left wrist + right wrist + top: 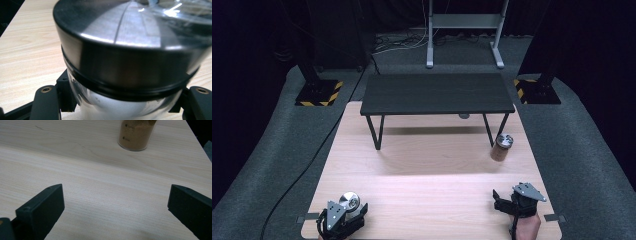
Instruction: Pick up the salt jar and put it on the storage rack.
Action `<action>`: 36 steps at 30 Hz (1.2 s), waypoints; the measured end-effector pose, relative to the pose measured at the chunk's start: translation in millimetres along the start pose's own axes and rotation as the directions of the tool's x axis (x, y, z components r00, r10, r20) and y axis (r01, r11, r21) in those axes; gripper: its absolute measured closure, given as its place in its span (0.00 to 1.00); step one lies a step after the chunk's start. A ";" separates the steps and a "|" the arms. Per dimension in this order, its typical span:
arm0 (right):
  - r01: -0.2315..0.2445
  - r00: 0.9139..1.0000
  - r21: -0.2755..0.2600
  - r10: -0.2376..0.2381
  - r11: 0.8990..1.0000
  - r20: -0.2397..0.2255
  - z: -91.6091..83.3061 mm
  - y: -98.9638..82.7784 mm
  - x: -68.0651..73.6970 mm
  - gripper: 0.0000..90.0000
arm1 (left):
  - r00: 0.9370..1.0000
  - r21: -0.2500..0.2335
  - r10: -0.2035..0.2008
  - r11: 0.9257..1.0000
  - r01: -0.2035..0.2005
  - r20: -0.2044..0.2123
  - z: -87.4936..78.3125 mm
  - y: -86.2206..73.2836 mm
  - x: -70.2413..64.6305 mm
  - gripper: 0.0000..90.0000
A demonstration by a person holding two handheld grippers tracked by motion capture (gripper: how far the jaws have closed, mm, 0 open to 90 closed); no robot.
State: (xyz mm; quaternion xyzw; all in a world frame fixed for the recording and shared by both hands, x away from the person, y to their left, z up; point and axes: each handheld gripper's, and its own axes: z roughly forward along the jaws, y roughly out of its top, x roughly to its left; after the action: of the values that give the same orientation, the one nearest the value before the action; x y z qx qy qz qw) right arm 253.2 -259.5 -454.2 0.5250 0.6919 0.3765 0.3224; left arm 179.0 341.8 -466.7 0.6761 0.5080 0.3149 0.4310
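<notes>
Jar (130, 75) with a steel lid sits clamped between the jaws of the left gripper (343, 216), clear glass body pressed by both pads, lid rising above them. Right gripper (512, 202) rests released, jaws spread wide over bare wooden table (100, 182). Second jar (136, 135), holding brown powder, stands well ahead of those open jaws.

Tabletop (427, 170): small bench (437, 94) stands at far edge, centred. Right jar (501, 146) stands on tabletop just in front of bench's right legs. Left jar (349, 202) at near left corner, between left gripper (343, 220) jaws. Right gripper (503, 201) at near right corner, well short of right jar.
</notes>
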 end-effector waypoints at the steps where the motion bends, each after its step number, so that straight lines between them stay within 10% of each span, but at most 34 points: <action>1: 0.000 1.000 0.000 0.000 1.000 0.000 0.0 0.0 0.0 0.00 | 1.000 -0.007 -0.005 1.000 0.005 0.002 -0.4 -1.3 -0.5 0.34; 36: 0.007 1.000 -0.010 -0.007 1.000 -0.018 -1.1 -2.0 -3.1 0.00 | 0.996 -0.028 0.051 0.998 -0.049 0.071 11.6 27.7 -25.9 0.34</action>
State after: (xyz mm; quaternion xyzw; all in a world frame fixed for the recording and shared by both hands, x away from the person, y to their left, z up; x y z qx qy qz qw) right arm 252.0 -263.0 -455.1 0.5174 0.6949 0.3835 0.3200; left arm 193.2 310.8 -446.3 0.6938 0.4709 0.3077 0.4497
